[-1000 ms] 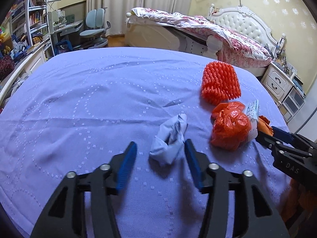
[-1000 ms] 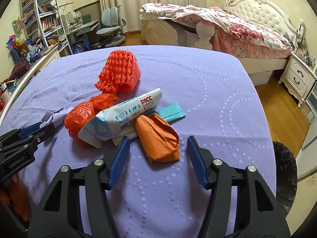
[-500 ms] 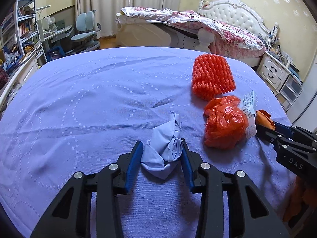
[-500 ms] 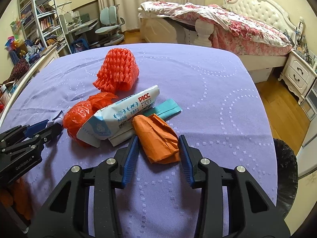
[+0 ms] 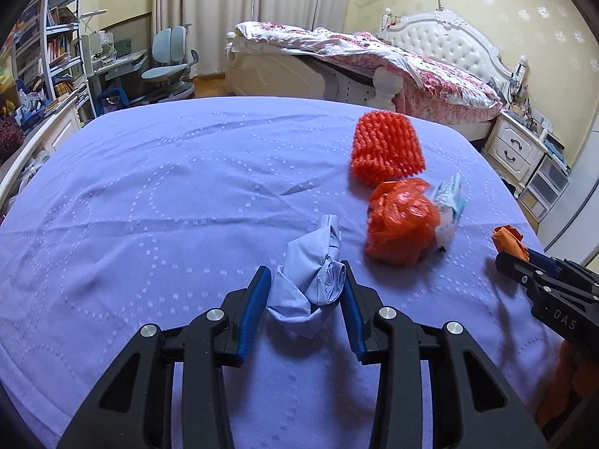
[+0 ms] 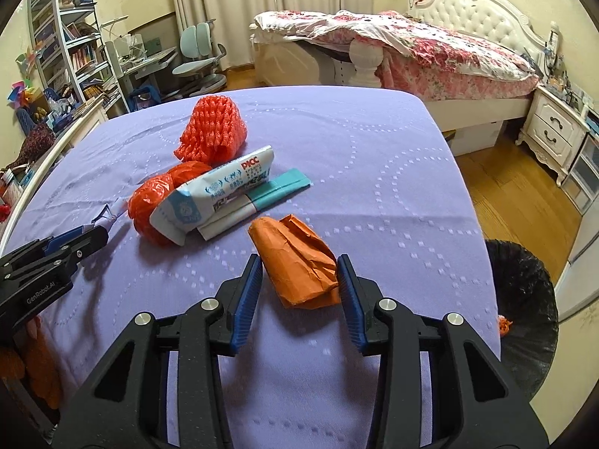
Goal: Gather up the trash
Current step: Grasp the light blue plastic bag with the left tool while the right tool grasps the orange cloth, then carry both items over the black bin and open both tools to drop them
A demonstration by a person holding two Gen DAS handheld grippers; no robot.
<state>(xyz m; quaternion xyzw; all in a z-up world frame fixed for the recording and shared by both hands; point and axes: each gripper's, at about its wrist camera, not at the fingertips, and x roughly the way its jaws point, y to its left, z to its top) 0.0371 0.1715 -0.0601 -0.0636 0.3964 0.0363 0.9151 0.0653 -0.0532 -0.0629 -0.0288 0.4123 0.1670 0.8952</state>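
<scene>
The left hand-held gripper (image 5: 305,292) clamps the crumpled blue paper (image 5: 312,280); the right hand-held gripper (image 6: 299,284) clamps the orange paper wad (image 6: 297,262) on the tabletop (image 6: 374,172).

- A lilac quilted cloth covers the tabletop (image 6: 374,142).
- On it: red foam net (image 6: 211,131), crumpled red bag (image 6: 157,202), white wipes packet (image 6: 221,191), teal-and-white box (image 6: 277,187).
- Also a blue paper wad (image 5: 314,280) and an orange paper bag (image 6: 299,265).
</scene>
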